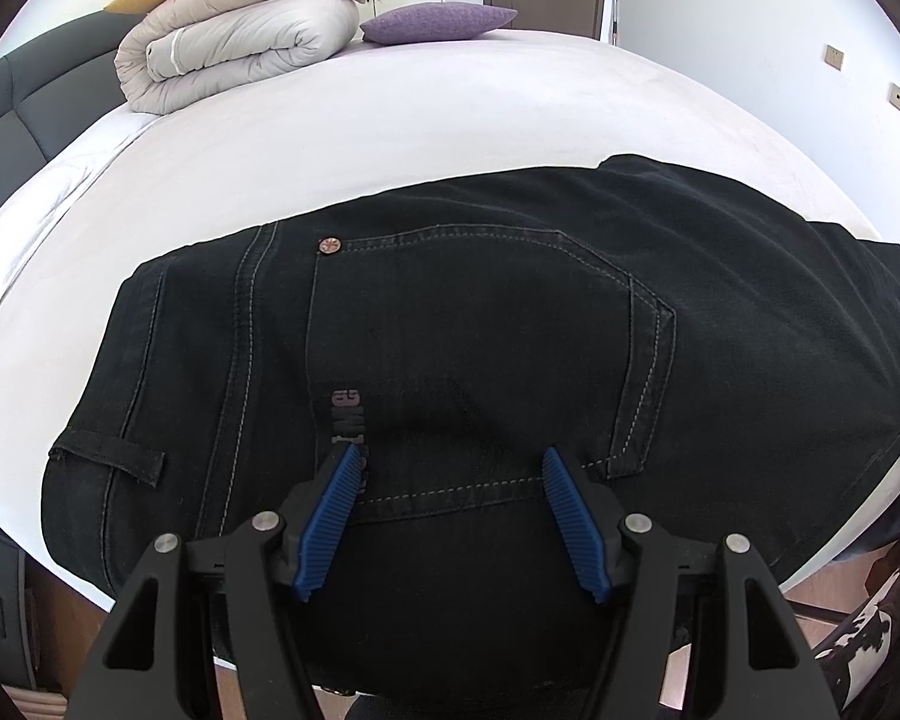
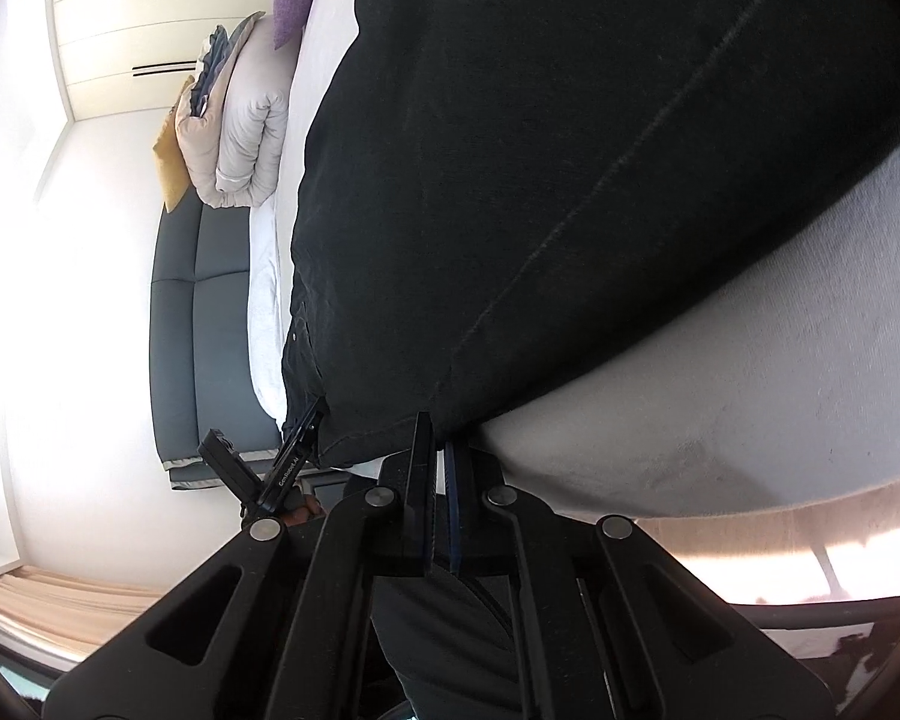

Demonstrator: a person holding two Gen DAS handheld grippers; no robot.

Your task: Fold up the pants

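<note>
fingers on our left gripper are wide apart over the black pants on the bed. our right gripper pinches the hem. pants look soft and floppy; we think edges grip best.

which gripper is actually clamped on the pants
The right gripper: its jaws are shut on the edge of the black pants. The left gripper hovers open over the back pocket.
</note>
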